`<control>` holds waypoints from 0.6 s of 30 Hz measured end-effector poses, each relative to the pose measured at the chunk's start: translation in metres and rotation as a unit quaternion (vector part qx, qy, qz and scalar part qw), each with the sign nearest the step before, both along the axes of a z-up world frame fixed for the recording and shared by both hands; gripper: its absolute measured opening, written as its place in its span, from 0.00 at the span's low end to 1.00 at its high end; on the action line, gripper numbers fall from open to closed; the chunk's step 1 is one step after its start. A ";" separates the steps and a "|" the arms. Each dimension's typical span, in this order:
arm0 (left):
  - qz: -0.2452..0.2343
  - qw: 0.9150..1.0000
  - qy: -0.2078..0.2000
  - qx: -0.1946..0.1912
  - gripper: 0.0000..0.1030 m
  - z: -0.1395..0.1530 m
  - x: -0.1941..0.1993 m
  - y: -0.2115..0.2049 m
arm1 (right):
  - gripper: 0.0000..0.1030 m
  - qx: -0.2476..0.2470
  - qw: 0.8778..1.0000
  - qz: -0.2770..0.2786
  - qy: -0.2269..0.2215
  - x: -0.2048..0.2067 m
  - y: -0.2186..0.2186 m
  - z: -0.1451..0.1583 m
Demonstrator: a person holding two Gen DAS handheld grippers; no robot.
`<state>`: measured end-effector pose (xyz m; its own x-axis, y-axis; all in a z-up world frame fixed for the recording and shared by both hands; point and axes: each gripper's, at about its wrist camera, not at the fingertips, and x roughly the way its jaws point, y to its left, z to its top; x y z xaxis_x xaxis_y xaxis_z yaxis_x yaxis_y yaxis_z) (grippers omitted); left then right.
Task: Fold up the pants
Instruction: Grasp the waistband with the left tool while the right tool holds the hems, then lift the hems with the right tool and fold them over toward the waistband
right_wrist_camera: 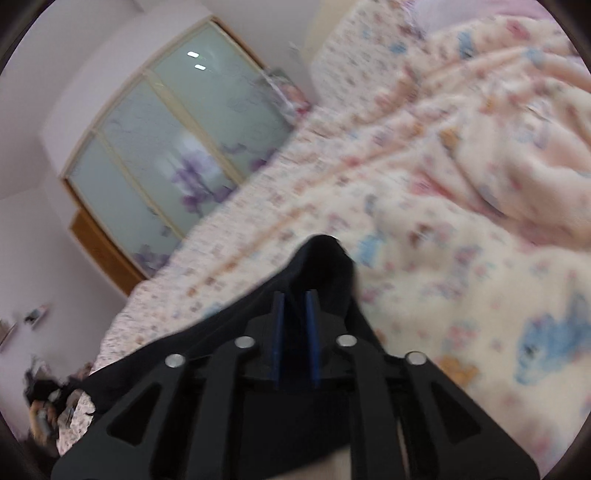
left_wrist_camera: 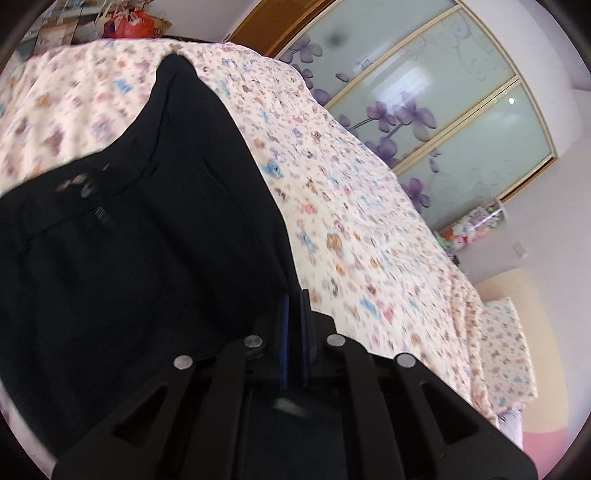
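Note:
The black pants (left_wrist_camera: 147,229) lie spread on the bed's cream patterned sheet (left_wrist_camera: 351,206), one leg running off toward the far end. My left gripper (left_wrist_camera: 294,295) is shut on the pants' near right edge, its blue pads close together with dark cloth between them. In the right wrist view my right gripper (right_wrist_camera: 295,299) is shut on another part of the black pants (right_wrist_camera: 325,266), which bunch up over the fingertips and trail down to the left. The picture is blurred by motion.
A rumpled cream blanket (right_wrist_camera: 498,155) lies on the bed at the right. Frosted sliding wardrobe doors with purple flowers (left_wrist_camera: 436,110) stand past the bed. Bags and clutter (left_wrist_camera: 125,22) sit beyond the bed's far end. A pillow (left_wrist_camera: 506,350) lies at the right.

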<state>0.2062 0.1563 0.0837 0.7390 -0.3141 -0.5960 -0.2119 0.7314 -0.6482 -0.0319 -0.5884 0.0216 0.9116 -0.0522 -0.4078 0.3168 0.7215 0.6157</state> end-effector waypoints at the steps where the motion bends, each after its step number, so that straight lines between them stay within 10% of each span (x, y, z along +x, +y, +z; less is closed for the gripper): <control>1: -0.002 1.000 -0.001 -0.002 0.04 -0.002 -0.008 0.001 | 0.13 0.004 1.000 -0.008 0.000 -0.008 0.000 0.002; 5: -0.003 1.000 -0.011 -0.013 0.04 -0.013 -0.047 0.010 | 0.16 0.007 1.000 -0.019 -0.009 -0.038 0.011 0.016; 11: -0.004 1.000 -0.017 -0.024 0.01 -0.027 -0.078 0.020 | 0.37 0.072 0.991 0.113 -0.017 -0.013 0.074 0.039; 18: -0.010 0.999 -0.035 0.003 0.01 -0.024 -0.076 0.014 | 0.36 0.214 0.961 0.136 0.107 0.077 0.134 -0.002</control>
